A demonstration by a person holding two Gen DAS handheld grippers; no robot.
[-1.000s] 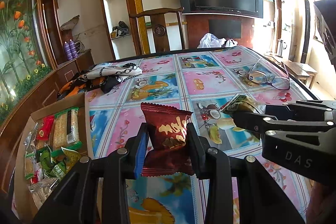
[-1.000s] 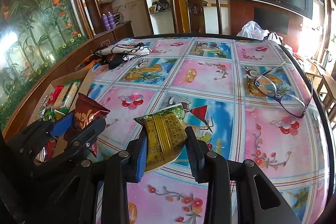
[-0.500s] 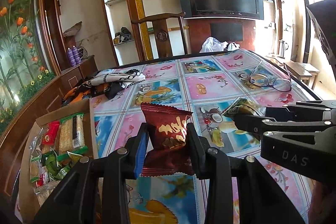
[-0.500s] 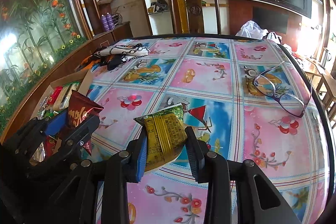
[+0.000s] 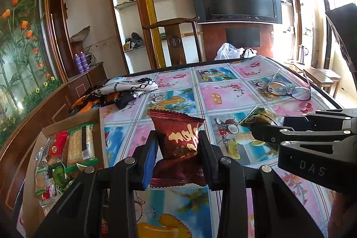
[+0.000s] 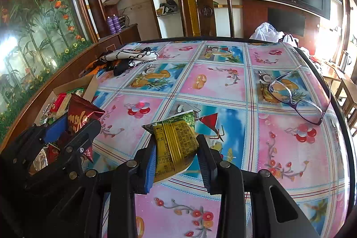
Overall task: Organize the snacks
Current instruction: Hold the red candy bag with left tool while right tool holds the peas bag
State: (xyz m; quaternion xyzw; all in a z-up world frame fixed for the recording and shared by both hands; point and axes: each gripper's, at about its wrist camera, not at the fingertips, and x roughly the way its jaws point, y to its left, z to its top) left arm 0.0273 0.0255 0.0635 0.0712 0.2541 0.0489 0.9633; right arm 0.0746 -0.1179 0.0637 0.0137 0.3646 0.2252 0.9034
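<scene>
Holding one snack each, both grippers hang over the table. L gripper is clamped on a dark red packet, pinched round its lower half w/ the top sticking up above the pads. R gripper is clamped on a yellow-green packet, gripped across its middle, bottom edge poking out below. Both packets look clear of the tablecloth, tho hard to be sure for the yellow one.

Cardboard box w/ other snacks sits at the table's left edge, just beside the L gripper, prob the drop spot.

Risks, my guess:
- foil wrappers are slick + puffy, so either could slide out if the hand tips or swings fast
- red packet could land on the box flap/rim instead of inside, box already crowded
- R hand has to cross the L gripper to reach the box, so collision likely if both go at once
- glasses lie well apart on the right, low risk
</scene>
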